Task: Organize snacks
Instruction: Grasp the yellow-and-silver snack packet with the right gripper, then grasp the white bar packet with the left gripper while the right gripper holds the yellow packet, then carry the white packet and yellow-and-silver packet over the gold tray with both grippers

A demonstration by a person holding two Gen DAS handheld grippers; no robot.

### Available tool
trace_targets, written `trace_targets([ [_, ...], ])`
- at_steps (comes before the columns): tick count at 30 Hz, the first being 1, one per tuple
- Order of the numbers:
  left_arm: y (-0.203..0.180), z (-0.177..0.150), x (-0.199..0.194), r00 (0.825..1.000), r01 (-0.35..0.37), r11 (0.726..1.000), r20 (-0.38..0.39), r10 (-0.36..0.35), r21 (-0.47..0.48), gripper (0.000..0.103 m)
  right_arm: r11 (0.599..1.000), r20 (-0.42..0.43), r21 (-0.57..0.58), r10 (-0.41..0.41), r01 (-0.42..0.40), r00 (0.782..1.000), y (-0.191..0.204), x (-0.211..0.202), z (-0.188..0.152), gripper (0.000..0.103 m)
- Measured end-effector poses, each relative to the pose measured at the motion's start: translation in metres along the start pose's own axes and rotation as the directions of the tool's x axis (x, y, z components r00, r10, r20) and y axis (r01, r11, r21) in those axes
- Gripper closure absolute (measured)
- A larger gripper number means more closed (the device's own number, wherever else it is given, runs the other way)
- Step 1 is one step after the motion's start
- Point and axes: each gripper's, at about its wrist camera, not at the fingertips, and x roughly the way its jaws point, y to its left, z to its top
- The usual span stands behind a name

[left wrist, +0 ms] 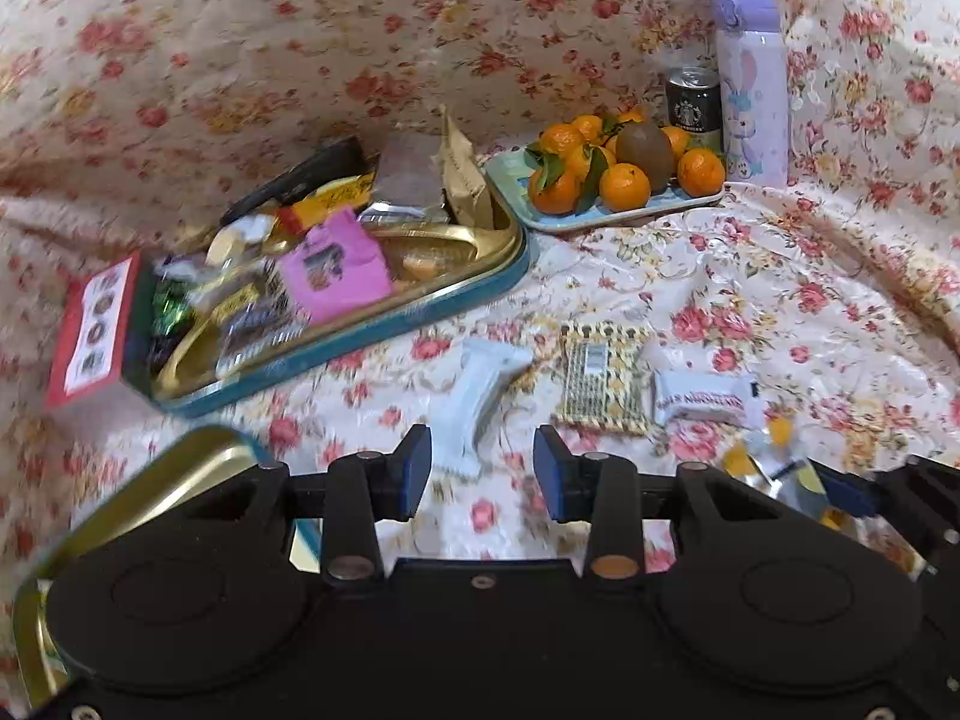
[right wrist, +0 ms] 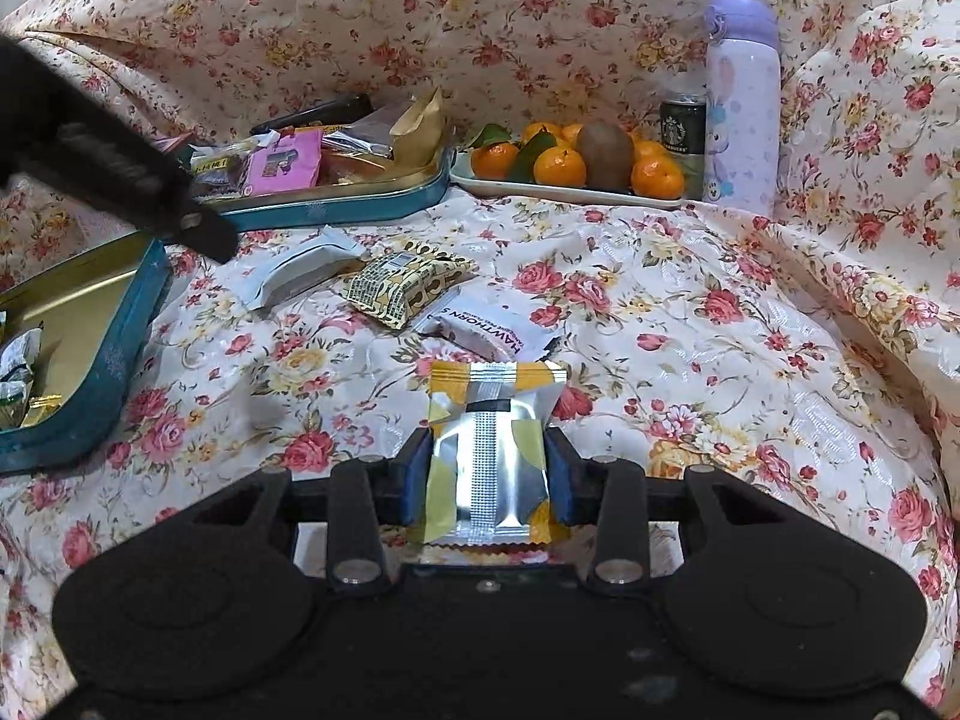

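Observation:
My right gripper (right wrist: 487, 474) is shut on a silver and yellow snack packet (right wrist: 489, 450), held above the floral cloth. My left gripper (left wrist: 482, 468) is open and empty, just short of a white wrapped bar (left wrist: 477, 390). Beside that bar lie a yellow patterned packet (left wrist: 603, 378) and a white hawthorn packet (left wrist: 699, 399). A teal tin (left wrist: 420, 306) with a gold inside holds several snacks, among them a pink packet (left wrist: 336, 267). The same tin (right wrist: 360, 204) shows at the back left of the right wrist view. The left gripper's body (right wrist: 120, 180) crosses that view's left side.
A second teal tin tray (right wrist: 102, 360) lies at the near left with a few wrappers in it. A light blue tray of tangerines and a kiwi (left wrist: 612, 174) stands at the back right, with a Starbucks can (left wrist: 693, 102) and a purple bottle (left wrist: 753, 90) behind it.

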Motion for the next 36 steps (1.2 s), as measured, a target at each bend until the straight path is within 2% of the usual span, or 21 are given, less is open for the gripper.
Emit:
trace_targets([
  [3, -0.002, 0.006, 0.011, 1.0, -0.014, 0.998, 0.021, 0.013, 0.059, 0.054, 1.0, 0.006, -0.003, -0.005, 0.005, 1.0, 0.001, 0.0, -0.002, 0.062],
  [6, -0.001, 0.013, 0.024, 1.0, -0.013, 0.996, 0.009, 0.013, 0.092, 0.054, 1.0, 0.006, -0.024, -0.014, 0.014, 1.0, 0.004, 0.0, -0.002, 0.062],
  [15, 0.003, 0.017, 0.05, 0.999, 0.02, 0.994, -0.035, -0.017, 0.107, 0.054, 1.0, 0.006, 0.009, 0.002, -0.002, 1.0, 0.0, 0.001, -0.002, 0.06],
  [20, 0.001, 0.018, 0.064, 0.998, 0.012, 0.99, -0.062, -0.003, 0.137, 0.054, 1.0, 0.012, 0.003, 0.005, -0.005, 1.0, 0.0, 0.001, -0.003, 0.06],
  [29, 0.004, 0.021, 0.083, 0.995, 0.023, 0.993, -0.1, -0.011, 0.117, 0.054, 1.0, 0.006, 0.001, 0.009, -0.009, 1.0, 0.0, 0.001, -0.002, 0.06],
  [31, 0.005, 0.021, 0.083, 0.993, 0.039, 0.995, -0.111, -0.029, 0.091, 0.066, 1.0, 0.005, 0.002, 0.009, -0.009, 1.0, -0.001, 0.001, -0.002, 0.06],
  [33, 0.006, 0.02, 0.081, 0.991, 0.045, 0.997, -0.13, -0.037, 0.056, 0.073, 1.0, 0.002, 0.002, 0.009, -0.009, 1.0, 0.0, 0.002, -0.001, 0.06],
  [36, 0.005, 0.013, 0.072, 0.988, 0.018, 1.0, -0.155, -0.015, 0.016, 0.073, 1.0, -0.002, 0.003, 0.008, -0.008, 1.0, 0.0, 0.002, 0.0, 0.06],
])
